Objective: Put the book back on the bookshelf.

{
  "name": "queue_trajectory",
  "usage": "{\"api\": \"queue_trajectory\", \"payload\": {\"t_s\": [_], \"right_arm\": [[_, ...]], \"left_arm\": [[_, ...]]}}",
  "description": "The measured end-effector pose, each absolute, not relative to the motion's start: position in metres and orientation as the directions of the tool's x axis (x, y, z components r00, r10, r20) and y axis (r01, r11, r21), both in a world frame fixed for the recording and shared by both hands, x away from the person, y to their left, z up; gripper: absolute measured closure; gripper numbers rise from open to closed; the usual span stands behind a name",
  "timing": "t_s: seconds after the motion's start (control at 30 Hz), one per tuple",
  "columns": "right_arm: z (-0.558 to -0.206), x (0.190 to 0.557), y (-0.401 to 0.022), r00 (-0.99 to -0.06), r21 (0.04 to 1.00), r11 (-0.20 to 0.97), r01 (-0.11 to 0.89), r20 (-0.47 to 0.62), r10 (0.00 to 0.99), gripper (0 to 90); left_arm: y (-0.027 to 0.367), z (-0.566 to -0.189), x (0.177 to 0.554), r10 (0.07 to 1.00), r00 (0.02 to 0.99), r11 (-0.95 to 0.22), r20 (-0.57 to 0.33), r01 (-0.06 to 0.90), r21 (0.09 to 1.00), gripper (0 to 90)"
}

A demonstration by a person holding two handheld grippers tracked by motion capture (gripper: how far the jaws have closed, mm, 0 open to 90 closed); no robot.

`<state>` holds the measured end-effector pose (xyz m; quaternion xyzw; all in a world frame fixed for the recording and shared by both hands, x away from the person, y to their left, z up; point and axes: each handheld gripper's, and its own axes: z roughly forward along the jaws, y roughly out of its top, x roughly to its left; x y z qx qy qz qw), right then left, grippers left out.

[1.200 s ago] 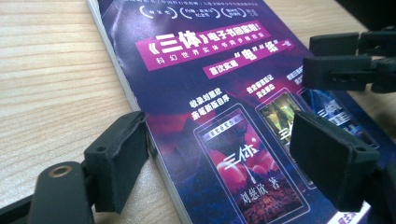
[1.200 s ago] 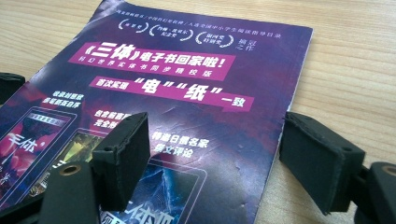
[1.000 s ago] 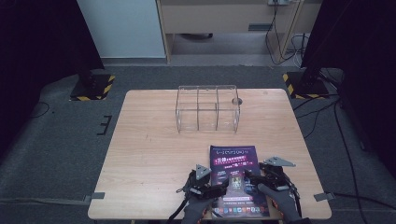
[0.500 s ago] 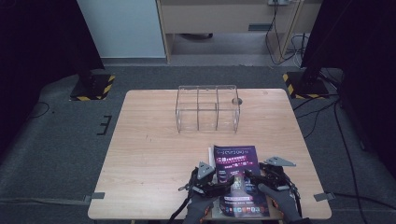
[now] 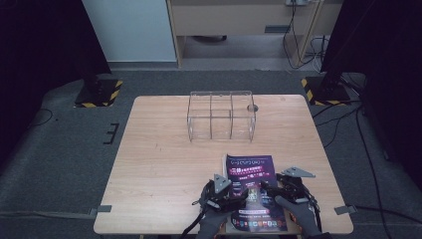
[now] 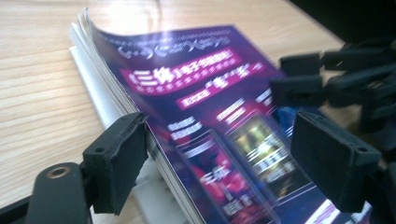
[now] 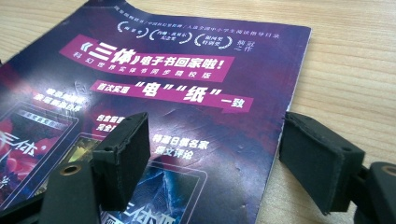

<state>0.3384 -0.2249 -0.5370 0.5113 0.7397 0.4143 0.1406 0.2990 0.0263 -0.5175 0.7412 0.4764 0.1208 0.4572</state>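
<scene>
A purple magazine [image 5: 251,172] lies on the wooden table [image 5: 164,164] near its front edge. Its left edge curls up, and white pages [image 6: 109,98] show under the lifted cover [image 6: 196,88]. My left gripper [image 5: 241,192] reaches in from the magazine's left and stands open [image 6: 224,158]: one jaw is at the raised cover's edge, the other above the cover. My right gripper [image 5: 266,187] hovers over the magazine's right side, open [image 7: 212,158], one jaw above the cover [image 7: 187,79] and the other past its right edge. The right gripper's black jaws [image 6: 327,74] show beyond the left gripper.
A clear acrylic organiser [image 5: 221,115] with several compartments stands at the table's far middle. A small round hole [image 5: 252,107] sits beside it. Bare wood spreads to the left and right of the magazine. Gloved hands [image 5: 293,214] hold both grippers at the front edge.
My left gripper has slid right, in against the magazine's left edge, and the cover's left side has lifted. The right gripper has barely moved.
</scene>
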Motion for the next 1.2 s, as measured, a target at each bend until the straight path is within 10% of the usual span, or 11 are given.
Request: {"api": "queue_trajectory", "payload": {"t_s": [0.73, 1.2], "right_arm": [[-0.537, 0.339, -0.226, -0.444, 0.761, 0.139, 0.634, 0.210, 0.871, 24.3], [-0.538, 0.340, -0.229, -0.430, 0.761, 0.109, 0.640, 0.237, 0.871, 24.5]], "left_arm": [[0.026, -0.534, 0.325, 0.865, 0.425, -0.099, -0.267, 0.665, 0.740, 18.2], [0.039, -0.528, 0.325, 0.793, 0.422, 0.037, -0.439, 0.686, 0.726, 19.0]]}}
